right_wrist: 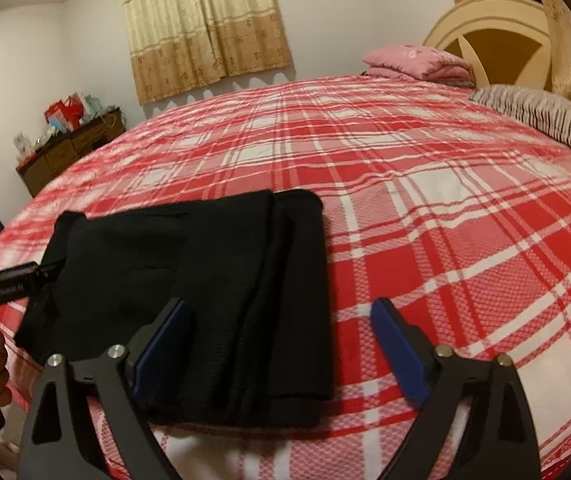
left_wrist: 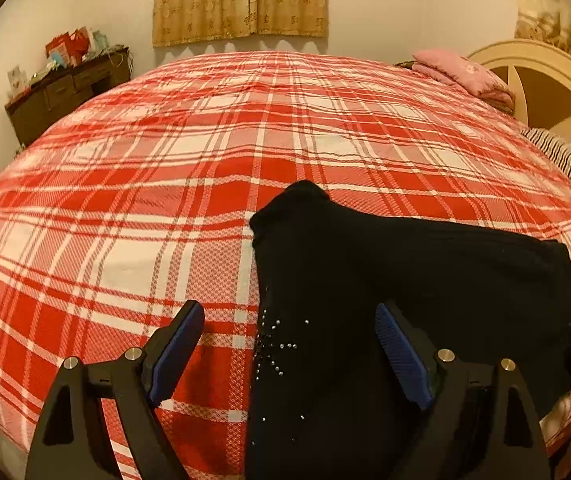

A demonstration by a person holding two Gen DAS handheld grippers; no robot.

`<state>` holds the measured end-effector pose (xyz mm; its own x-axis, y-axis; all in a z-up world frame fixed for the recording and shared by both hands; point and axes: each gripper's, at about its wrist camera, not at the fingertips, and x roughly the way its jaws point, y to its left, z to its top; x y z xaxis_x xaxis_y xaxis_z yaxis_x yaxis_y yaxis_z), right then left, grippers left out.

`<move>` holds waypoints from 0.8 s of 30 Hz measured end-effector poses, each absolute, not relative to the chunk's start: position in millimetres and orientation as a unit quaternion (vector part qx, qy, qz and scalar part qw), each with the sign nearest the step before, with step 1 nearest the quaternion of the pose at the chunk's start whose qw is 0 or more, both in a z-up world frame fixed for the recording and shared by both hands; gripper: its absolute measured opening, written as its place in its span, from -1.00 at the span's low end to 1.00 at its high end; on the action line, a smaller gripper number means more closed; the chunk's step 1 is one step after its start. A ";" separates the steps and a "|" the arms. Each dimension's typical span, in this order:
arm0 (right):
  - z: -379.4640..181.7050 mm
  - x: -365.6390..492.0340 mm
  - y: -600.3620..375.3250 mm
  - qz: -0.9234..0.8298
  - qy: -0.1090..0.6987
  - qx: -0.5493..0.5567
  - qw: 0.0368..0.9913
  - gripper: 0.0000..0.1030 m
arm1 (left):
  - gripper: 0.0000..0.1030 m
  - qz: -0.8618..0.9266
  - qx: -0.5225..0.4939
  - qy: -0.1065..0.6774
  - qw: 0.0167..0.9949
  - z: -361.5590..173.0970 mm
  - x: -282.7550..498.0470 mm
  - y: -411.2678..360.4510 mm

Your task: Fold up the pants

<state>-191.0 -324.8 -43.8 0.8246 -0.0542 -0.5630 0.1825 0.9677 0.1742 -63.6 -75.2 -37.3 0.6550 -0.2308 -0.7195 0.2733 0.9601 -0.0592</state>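
Pants (right_wrist: 189, 288), black, lie folded on the near part of the bed (right_wrist: 425, 208), on its red plaid cover. Left gripper (left_wrist: 289, 344) hangs over their left edge, jaws spread wide, gripping nothing. Right gripper (right_wrist: 281, 336) hangs over their right edge, jaws also wide, nothing clamped.

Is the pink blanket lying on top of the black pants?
No, the pink blanket sits folded far off by the headboard, while the black pants lie alone on the near checked bedspread.
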 end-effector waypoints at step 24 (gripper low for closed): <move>-39.2 -189.8 -312.6 -0.018 0.310 0.113 0.944 0.35 | 0.67 -0.177 -0.015 0.390 0.904 -38.6 -69.1 -73.4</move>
<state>-189.8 -312.6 -39.2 0.8078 0.0366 -0.5883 0.1030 0.9739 0.2020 -69.1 -73.4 -38.6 0.6337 -0.3312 -0.6991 0.3078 0.9370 -0.1650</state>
